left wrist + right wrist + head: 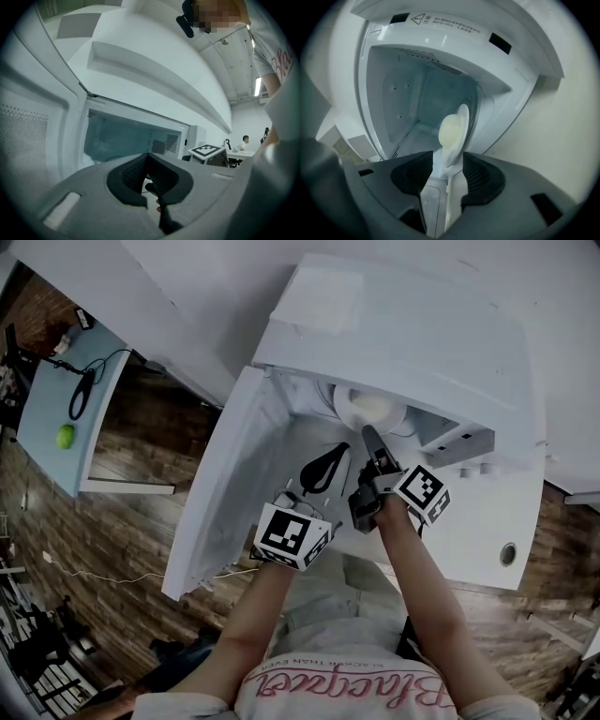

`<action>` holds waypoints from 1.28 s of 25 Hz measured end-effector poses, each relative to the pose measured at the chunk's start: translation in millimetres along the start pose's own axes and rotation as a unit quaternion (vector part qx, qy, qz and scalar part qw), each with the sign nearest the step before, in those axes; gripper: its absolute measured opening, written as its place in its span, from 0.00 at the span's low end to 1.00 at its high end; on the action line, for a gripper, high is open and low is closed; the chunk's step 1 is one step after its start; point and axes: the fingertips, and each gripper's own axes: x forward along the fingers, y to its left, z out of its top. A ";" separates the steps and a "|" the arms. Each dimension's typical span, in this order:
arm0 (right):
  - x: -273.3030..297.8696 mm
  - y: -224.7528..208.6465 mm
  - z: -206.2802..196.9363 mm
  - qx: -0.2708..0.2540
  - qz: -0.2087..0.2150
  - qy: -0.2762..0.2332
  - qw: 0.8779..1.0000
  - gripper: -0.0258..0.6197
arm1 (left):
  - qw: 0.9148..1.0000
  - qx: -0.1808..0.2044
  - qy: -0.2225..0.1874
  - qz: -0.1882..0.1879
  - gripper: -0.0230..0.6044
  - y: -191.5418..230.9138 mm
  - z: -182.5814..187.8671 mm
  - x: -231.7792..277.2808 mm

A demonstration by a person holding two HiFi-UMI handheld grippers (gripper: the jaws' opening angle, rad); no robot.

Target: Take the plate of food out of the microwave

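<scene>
One plate of food between the right hand-held gripper's jaws.

The floor is brown wood, the far wall is plain white, and far on the left stands a pale blue table with a black cord and a small green thing, maybe a ball.

head view dim and underexposed, floor nearly black at the left edge. both gripper views brighter, fisheye, black corners, straight lines bowed. ceiling lamp glares at the left gripper view's right edge. microwave cavity evenly lit, mild sheen; near foreground soft, out of focus.
</scene>
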 end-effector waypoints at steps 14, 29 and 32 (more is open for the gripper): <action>8.4 -22.1 2.5 0.051 -0.098 0.005 0.994 0.22 | 1.000 -0.001 0.009 0.010 0.04 13.4 -1.4 8.7; 0.3 -17.6 14.1 0.136 -0.018 -0.020 0.990 0.07 | 1.000 -0.008 0.022 -0.005 0.04 1.9 -15.3 14.9; -2.6 -17.3 15.0 0.136 -0.003 -0.020 0.990 0.07 | 1.000 -0.009 0.025 -0.004 0.05 -0.2 -20.3 12.9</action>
